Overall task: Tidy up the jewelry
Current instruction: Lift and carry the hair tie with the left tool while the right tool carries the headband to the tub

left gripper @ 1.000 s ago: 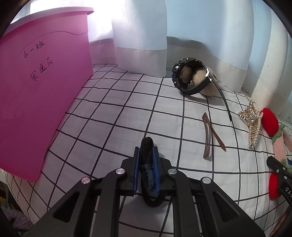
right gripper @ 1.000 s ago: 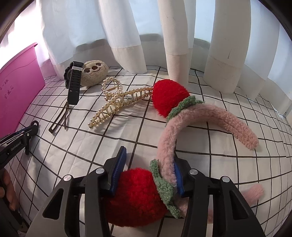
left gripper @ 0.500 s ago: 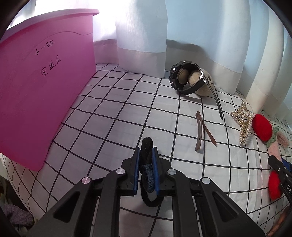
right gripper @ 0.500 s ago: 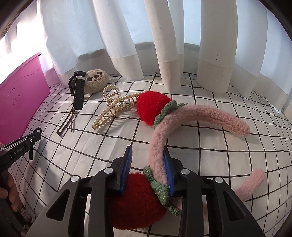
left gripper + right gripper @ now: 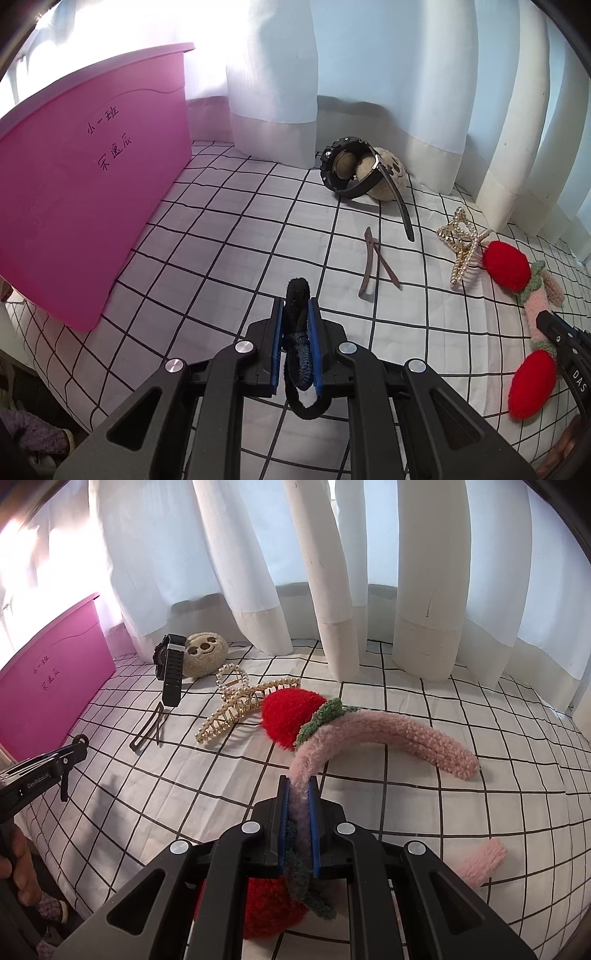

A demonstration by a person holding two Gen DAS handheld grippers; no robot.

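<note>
Both grippers are full right now. Left gripper (image 5: 297, 332) is squeezed tight on a black hair tie (image 5: 298, 354), which sticks out past the blue pads and loops down under them. Right gripper (image 5: 298, 812) is pinched tight on the fuzzy pink headband (image 5: 384, 731), just by one of its red pom-poms (image 5: 291, 722); the other red pom-pom (image 5: 269, 908) hangs under the jaws. In the left camera, the pink box (image 5: 92, 206) stands at about 10 o'clock from the gripper, near it. At about 1 o'clock, lying flat on the checked sheet (image 5: 229, 236), is a brown hair clip (image 5: 373, 262). Farther off at 1 o'clock, a black watch (image 5: 351, 173) leans on a little round plush face (image 5: 388, 181), touching it, right by the white curtain (image 5: 273, 74). At 2 o'clock is a pearl claw clip (image 5: 461, 243), touching the headband's red pom-pom. I think the tidy-up is only partly done. Two things are picked up, but I can't see inside the box, so I can't tell if anything is in it yet. The brown clip, the watch and the pearl clip are not put away. The hair tie and headband likely go in the box next, I guess.
</note>
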